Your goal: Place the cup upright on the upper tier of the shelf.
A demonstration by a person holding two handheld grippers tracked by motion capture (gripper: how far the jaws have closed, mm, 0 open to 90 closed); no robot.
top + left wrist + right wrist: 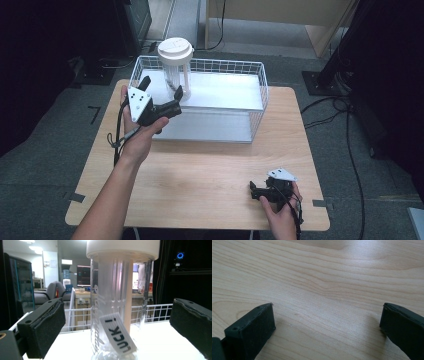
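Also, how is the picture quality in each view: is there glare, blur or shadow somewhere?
High view: the white tray floor in the wire basket is overexposed; the surrounding floor is dark. Left gripper view: the clear bottle is sharp, the black fingers slightly soft, the tray glares white. Right gripper view: sharp wood grain on the table, soft shadows under the fingers.

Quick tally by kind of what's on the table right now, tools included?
Clear bottle with white lid: 1
White wire basket: 1
Tools: 2, left tool and right tool
Total: 4
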